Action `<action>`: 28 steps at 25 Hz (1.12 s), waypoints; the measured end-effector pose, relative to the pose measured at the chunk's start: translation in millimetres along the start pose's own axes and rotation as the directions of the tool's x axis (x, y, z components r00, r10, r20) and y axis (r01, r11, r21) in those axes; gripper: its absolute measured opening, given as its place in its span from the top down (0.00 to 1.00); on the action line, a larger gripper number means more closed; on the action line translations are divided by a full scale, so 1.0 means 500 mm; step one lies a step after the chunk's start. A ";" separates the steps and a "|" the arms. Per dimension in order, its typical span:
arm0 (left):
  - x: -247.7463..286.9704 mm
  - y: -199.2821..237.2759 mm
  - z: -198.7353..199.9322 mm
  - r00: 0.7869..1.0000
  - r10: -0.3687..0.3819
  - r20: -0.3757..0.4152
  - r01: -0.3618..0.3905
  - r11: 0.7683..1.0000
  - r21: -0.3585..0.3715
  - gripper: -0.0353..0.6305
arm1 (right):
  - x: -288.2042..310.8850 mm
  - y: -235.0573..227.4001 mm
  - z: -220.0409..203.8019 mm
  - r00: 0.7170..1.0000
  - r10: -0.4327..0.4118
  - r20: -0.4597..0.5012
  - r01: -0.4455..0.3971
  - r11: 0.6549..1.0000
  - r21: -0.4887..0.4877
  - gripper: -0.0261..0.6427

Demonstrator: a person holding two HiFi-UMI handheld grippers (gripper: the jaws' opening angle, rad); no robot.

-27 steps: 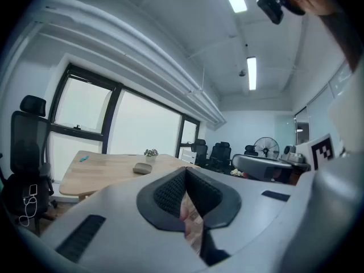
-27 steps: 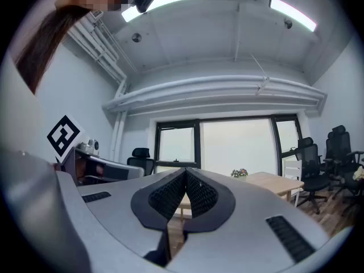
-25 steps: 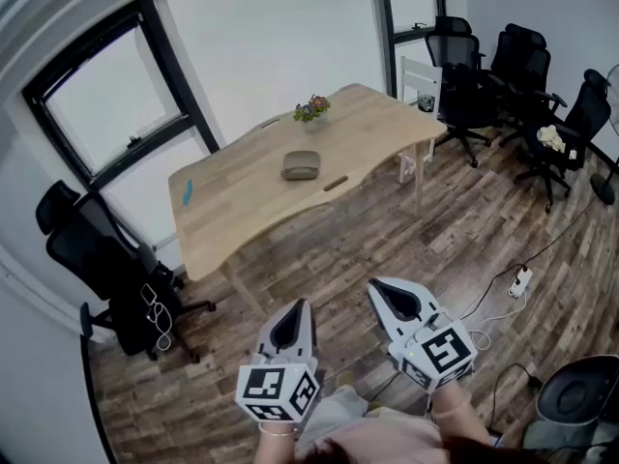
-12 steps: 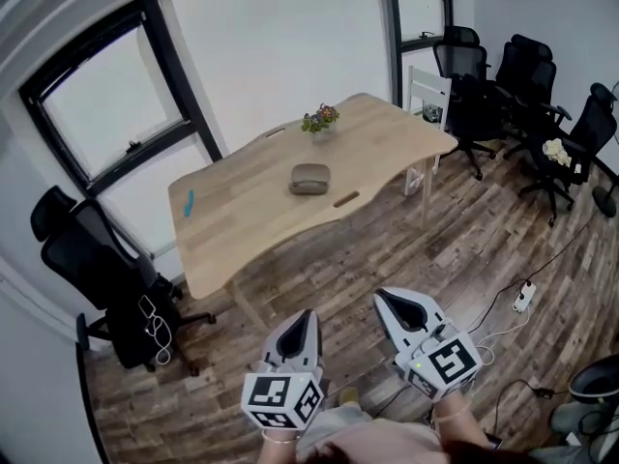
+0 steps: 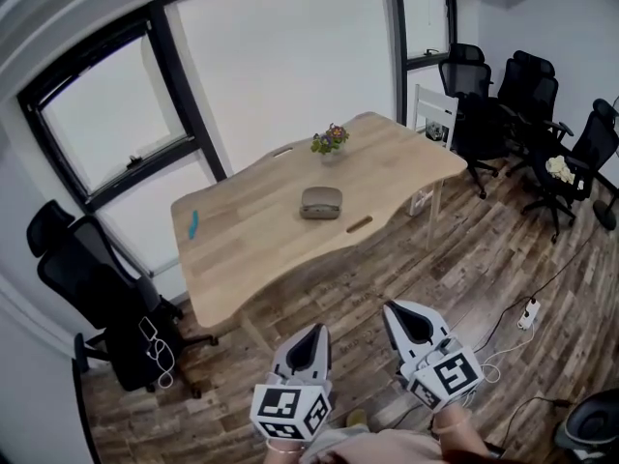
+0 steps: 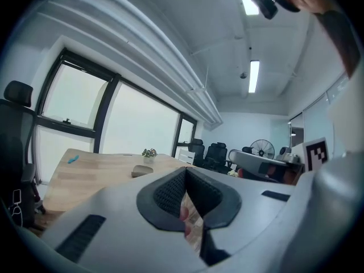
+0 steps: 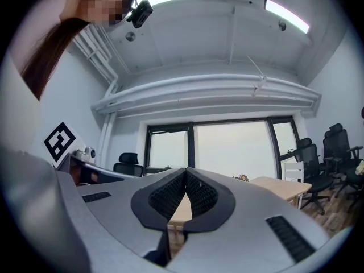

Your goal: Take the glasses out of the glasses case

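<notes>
While both claws hang low over the wooden floor [image 5: 484, 249], well short of the bench [image 5: 251, 240], neither has hold of anything. The left claw [image 5: 310, 331] has its jaws pressed together at the tips, and its own view shows the left claw's ribbed pads [image 6: 170, 193] meeting with only a thin gap lower down. The right claw [image 5: 397, 308] is likewise closed and empty, its pads [image 7: 200, 193] touching at the front.

The glasses case [image 5: 321, 202], a grey-brown oval, lies flat near the middle of the bench, well apart from both claws. Its lid looks down, so its contents cannot be seen. Beyond it, toward the window, a small pot [image 5: 331, 144] holds flowers. A blue object [image 5: 192, 223] lies near the bench's left end. Black office chairs [image 5: 503, 104] stand at the right.
</notes>
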State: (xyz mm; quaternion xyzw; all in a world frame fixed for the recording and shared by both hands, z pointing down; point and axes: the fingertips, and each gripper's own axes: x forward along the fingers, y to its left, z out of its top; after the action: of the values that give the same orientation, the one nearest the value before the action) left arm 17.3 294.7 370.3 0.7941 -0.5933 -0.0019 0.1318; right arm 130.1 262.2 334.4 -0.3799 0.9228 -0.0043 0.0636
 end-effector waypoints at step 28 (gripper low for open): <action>0.135 0.137 0.035 1.000 -0.029 0.006 0.029 0.999 -0.012 0.95 | 0.190 -0.069 -0.033 0.998 -0.069 -0.001 0.069 0.996 -0.047 0.96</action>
State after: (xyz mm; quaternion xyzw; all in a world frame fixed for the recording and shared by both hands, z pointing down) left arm -30.3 209.7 378.3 0.8019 -0.5820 -0.0097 0.1348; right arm 85.3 170.3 341.9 -0.4130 0.9091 0.0149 0.0534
